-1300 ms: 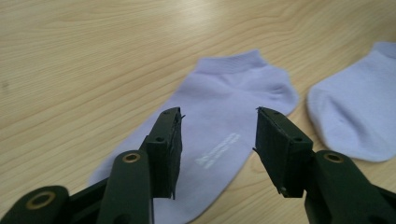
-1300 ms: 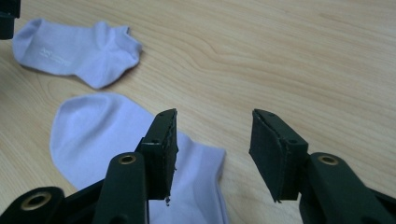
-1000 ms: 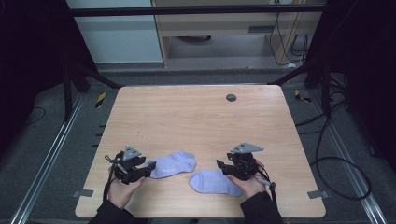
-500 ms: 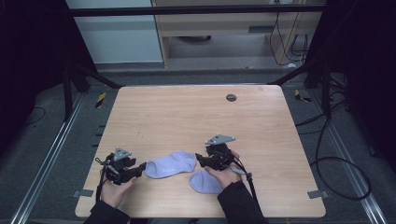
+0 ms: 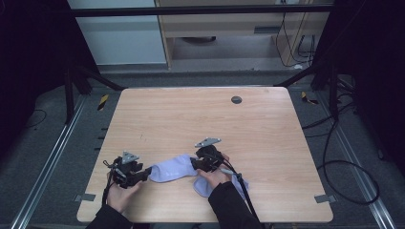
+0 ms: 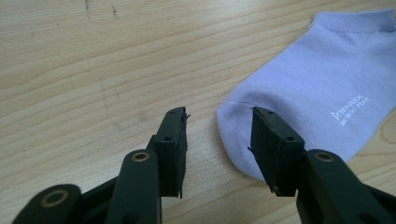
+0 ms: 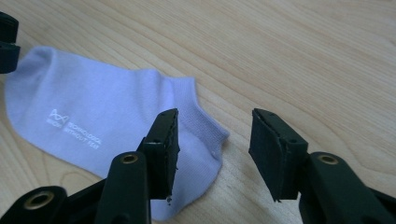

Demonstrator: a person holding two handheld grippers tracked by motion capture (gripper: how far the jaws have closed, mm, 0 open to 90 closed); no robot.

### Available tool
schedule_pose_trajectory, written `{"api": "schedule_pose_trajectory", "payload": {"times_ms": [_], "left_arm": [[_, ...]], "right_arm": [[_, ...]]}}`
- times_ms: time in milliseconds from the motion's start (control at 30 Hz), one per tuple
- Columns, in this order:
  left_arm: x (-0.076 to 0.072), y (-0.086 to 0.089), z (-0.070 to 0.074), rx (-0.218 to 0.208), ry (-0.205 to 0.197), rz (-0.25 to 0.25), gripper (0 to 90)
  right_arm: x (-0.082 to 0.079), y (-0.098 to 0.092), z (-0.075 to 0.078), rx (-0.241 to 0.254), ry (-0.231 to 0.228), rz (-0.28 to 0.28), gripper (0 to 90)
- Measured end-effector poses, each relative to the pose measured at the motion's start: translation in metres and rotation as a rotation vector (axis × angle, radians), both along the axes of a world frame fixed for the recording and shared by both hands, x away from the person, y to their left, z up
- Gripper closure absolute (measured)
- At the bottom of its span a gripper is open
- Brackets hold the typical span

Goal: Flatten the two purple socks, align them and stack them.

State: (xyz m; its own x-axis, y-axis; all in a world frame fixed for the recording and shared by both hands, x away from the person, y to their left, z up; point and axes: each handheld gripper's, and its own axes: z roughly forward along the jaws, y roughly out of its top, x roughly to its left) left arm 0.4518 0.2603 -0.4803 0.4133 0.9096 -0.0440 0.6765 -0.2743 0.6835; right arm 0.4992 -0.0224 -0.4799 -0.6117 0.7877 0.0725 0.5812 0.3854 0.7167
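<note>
While the left gripper (image 5: 143, 174) kept to the near left part of the table (image 5: 267, 124), the right gripper (image 5: 193, 165) had shifted leftward since a second earlier, from the near right area over the second sock (image 5: 203, 187) to the cuff end of the lavender sock (image 5: 169, 169). That sock lay flat near the table's near edge, between the two grippers, much where it had been. The second sock, earlier fully exposed, was now largely covered by the right hand (image 5: 215, 176) and forearm.

Both sets of jaws had just been closing but stood spread. In the left gripper view, the left gripper (image 6: 219, 140) had the toe end of the lavender sock (image 6: 317, 93) against its right-hand pad, with the other pad on bare wood; no pinch on the cloth. In the right gripper view, the right gripper (image 7: 212, 154) straddled the cuff corner of the lavender sock (image 7: 93, 116), with one pad over the fabric, the other over the table, and the cloth not squeezed.

The gripper views showed white lettering printed on the sock, which the high view was too coarse to resolve. The high view showed the dark round inset (image 5: 236, 99) at the far side of the table.
</note>
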Motion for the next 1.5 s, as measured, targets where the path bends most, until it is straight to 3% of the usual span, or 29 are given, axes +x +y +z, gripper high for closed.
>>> {"api": "schedule_pose_trajectory", "payload": {"times_ms": [433, 633, 667, 767, 1000, 1267, 1500], "left_arm": [[0.005, -0.003, -0.006, 0.01, 0.027, -0.002, 69.3], [0.005, -0.007, -0.008, 0.019, 0.04, -0.017, 80.8], [0.005, -0.008, -0.008, 0.014, 0.041, -0.022, 85.3], [0.005, -0.008, -0.007, 0.005, 0.039, -0.028, 87.1], [0.001, -0.005, 0.009, -0.057, 0.004, -0.043, 87.9], [-0.004, -0.013, 0.028, -0.095, -0.036, -0.088, 88.0], [-0.009, -0.027, 0.042, -0.117, -0.067, -0.124, 88.1]], "right_arm": [[0.007, 0.006, -0.014, -0.032, 0.025, -0.005, 61.5], [0.004, 0.008, -0.016, -0.027, 0.031, -0.002, 74.3], [0.004, 0.008, -0.015, -0.029, 0.027, 0.002, 81.3], [0.003, 0.008, -0.014, -0.016, 0.031, -0.002, 85.6], [-0.006, -0.001, 0.008, 0.06, 0.004, 0.021, 86.8], [-0.018, -0.013, 0.03, 0.078, -0.027, 0.047, 86.9], [-0.031, -0.035, 0.051, 0.094, -0.061, 0.048, 86.9]]}}
